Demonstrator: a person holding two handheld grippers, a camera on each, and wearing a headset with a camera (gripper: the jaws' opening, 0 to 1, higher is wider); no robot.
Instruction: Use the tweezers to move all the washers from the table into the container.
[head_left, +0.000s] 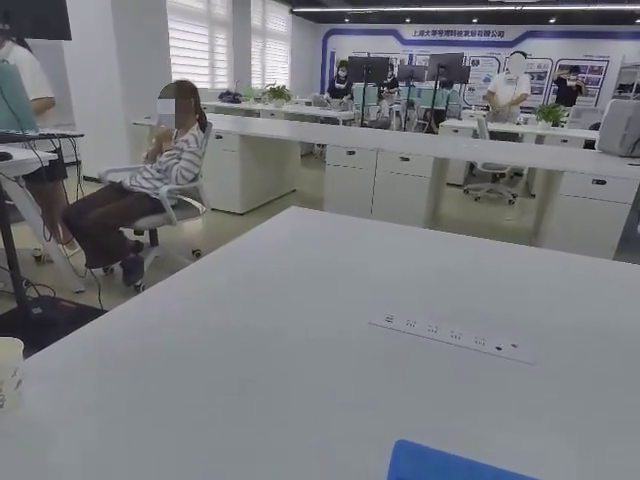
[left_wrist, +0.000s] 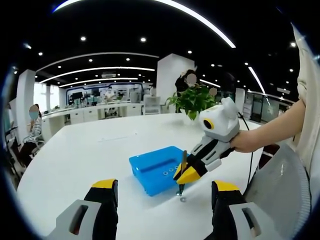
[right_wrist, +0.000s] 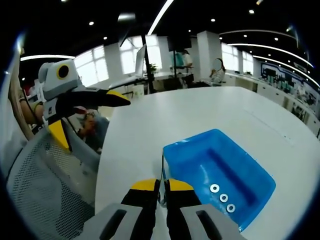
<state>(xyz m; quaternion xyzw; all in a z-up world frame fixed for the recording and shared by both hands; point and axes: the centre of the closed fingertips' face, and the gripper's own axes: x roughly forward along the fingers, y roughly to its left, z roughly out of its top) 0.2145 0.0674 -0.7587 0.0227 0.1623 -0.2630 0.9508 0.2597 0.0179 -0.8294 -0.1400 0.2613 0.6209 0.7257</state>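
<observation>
— Just outside the blue container (left_wrist: 155, 167), on the white bench (left_wrist: 75, 160), what is that small ring?
— One loose washer (left_wrist: 183, 199), close to the container's corner. The tweezers (left_wrist: 180, 189) stand nearly upright over it, tip down. Whether the tip touches it, I cannot tell.
— What holds the tweezers?
— The right claw (right_wrist: 161, 186), its jaws pressed together on them, right beside the container's wall.
— And the other one?
— The left claw (left_wrist: 165, 190) is spread wide with nothing between its jaws. It faces the container from the side where the loose washer lies.
— Anything inside the container?
— Three washers (right_wrist: 222, 197) in a row on its floor, near one wall.
— And from the head view?
— A corner of the container pokes in at the bottom edge, and a socket strip (head_left: 450, 335) is set in the bench beyond the container.
</observation>
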